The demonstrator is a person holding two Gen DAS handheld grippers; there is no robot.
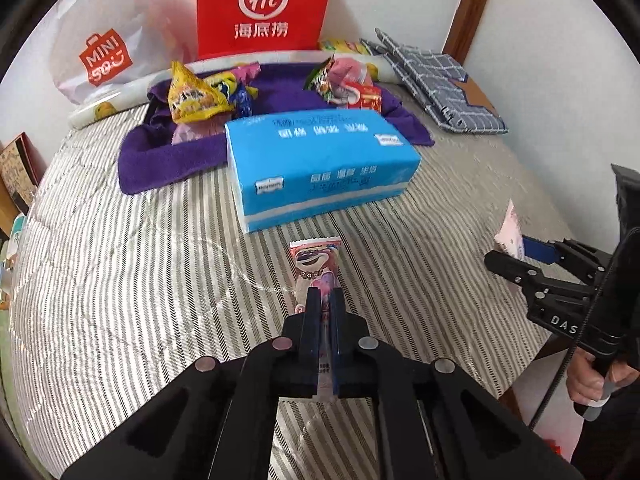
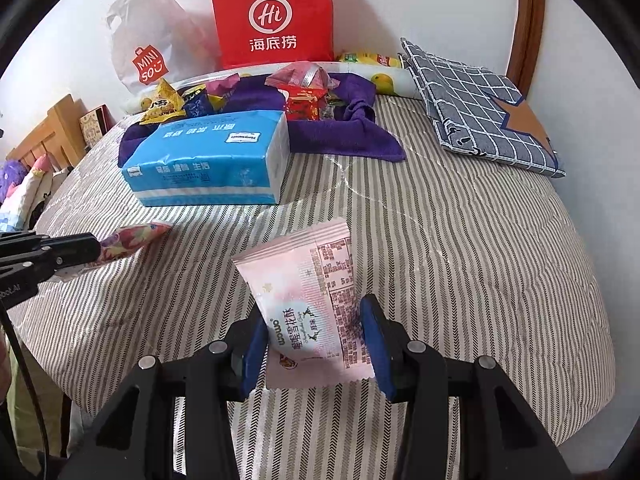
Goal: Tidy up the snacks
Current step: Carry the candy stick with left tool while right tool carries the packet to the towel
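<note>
Snacks sit in two places: most lie piled on the purple cloth [image 1: 168,156] at the back of the bed [image 1: 120,280], behind the blue tissue pack [image 1: 320,164], and two are in the grippers nearer the front. The left gripper [image 1: 325,300] is pressed together on a slim pink bear-print bar [image 1: 314,264], pinching its near end so the rest sticks forward over the striped cover. The right gripper [image 2: 314,336] pinches a pale pink pastry packet [image 2: 308,300] across its width, blue pads against both edges, with the packet raised above the cover.

My judgement is that the sorting is well along. On the cloth the snacks fall into two heaps, a yellow and blue one [image 1: 200,96] on the left and a red and pink one [image 1: 348,84] on the right. I count roughly four wrappers in each heap, though they overlap too much to be sure. No loose snack shows on the open cover, so the two held ones look like the last, and each still has to be carried to the cloth and set down.

Other things, one of each: a red paper bag [image 1: 262,4], a white plastic bag [image 1: 108,40], a folded checked cloth [image 1: 436,80], and a fruit-print roll [image 2: 384,76] along the wall.
</note>
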